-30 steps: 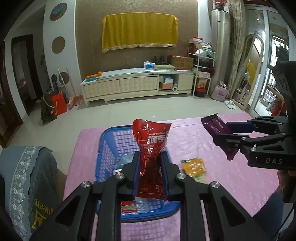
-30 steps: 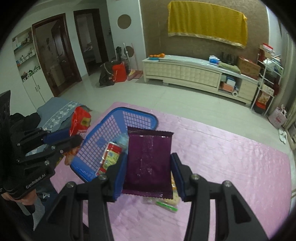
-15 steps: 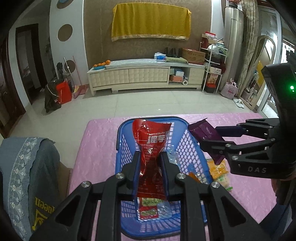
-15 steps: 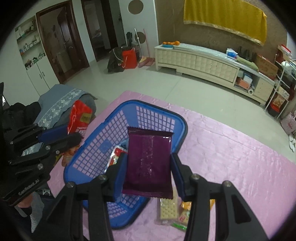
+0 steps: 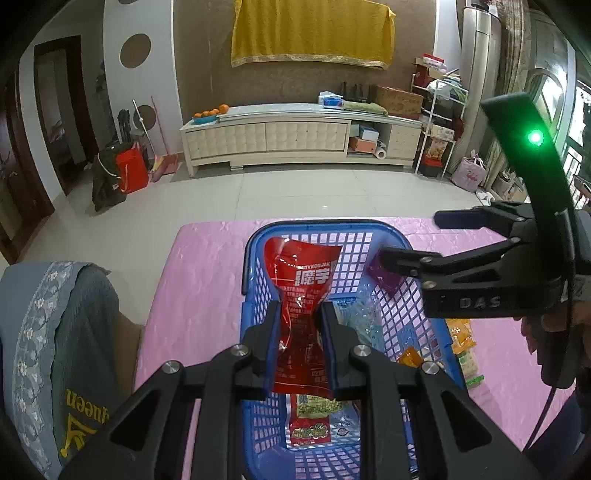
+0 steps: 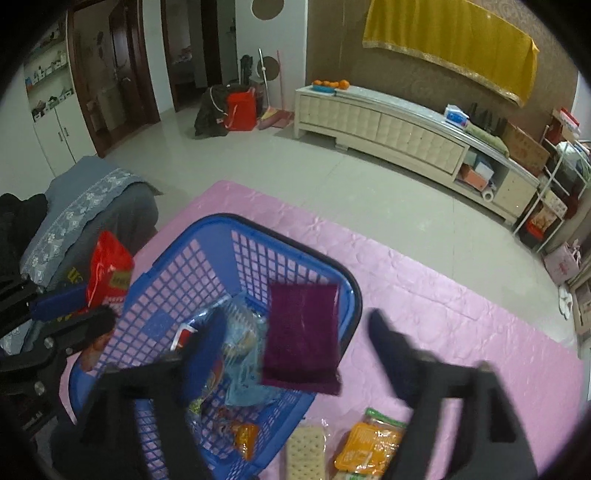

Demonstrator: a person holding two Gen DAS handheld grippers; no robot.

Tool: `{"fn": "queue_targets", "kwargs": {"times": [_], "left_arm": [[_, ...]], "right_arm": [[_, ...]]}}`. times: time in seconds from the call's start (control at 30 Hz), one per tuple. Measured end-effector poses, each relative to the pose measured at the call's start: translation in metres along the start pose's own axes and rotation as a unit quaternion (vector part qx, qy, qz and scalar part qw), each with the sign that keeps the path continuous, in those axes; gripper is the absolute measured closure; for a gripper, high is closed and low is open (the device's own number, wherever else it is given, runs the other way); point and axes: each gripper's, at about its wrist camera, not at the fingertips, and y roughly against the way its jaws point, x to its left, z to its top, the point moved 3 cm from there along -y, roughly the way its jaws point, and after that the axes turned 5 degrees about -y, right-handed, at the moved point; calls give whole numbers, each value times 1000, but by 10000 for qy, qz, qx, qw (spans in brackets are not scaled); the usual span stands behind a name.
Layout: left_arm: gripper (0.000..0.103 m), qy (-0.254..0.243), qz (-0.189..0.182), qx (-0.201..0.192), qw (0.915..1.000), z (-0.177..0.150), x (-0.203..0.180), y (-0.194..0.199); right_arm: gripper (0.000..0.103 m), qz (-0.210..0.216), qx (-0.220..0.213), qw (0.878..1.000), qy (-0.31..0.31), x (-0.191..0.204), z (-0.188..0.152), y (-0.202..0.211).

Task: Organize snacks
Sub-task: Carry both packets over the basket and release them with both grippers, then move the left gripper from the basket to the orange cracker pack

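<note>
Now purple packet between right claw fingers

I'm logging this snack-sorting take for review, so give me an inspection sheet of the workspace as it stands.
Surface: pink cloth covering the table.
Job's things: blue basket already holding several packets; red packet above it; purple packet loose over the basket's inside; cracker pack and orange pack on the cloth beside the basket.
Clutter: nothing seen on the cloth.
Grippers: left gripper shut on the red packet; right gripper open, its jaws have just been opening and stand clear of the purple packet between them.
Cables: dark cable hanging from the right gripper.
Surroundings: chair cover, tiled floor, cabinet, yellow cloth on the wall.
</note>
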Motion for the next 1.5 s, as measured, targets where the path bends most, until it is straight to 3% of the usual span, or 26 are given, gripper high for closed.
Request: {"fn": "queue_targets", "kwargs": {"times": [0.2,0.3,0.53,0.83,1.13,1.17,1.2,1.27,1.5], "left_arm": [[84,93,-82,8,9999,-4,-4,12],[84,64,-162,-19,9998,-6,-10,20],[83,-56,-375,26,9993,-12,-33,27],[83,-140,-721,353,9967,-29,-58,2],[79,-192,-795,462,9956,-43,-67,-10],[70,-183,-813,454,9955,-42,-67,-9],[53,-170,-841,427,9954,-42,-66,-8],[40,-180,-810,346,9959,-38,-65,-3],[33,-300,-789,98,9964,-37,-69,27]], "right_arm": [[12,-7,40,9999,-136,-5,-14,16],[0,88,43,9994,-327,-5,-21,24],[0,87,17,9982,-587,-10,-43,46],[0,-35,111,9961,-870,-26,-71,55],[0,-18,163,9954,-942,-33,-83,57],[0,17,146,9954,-951,-32,-84,58],[0,18,140,9952,-972,-33,-85,58],[0,18,138,9945,-1037,-34,-87,60],[0,27,49,9927,-1203,-40,-95,81]]}}
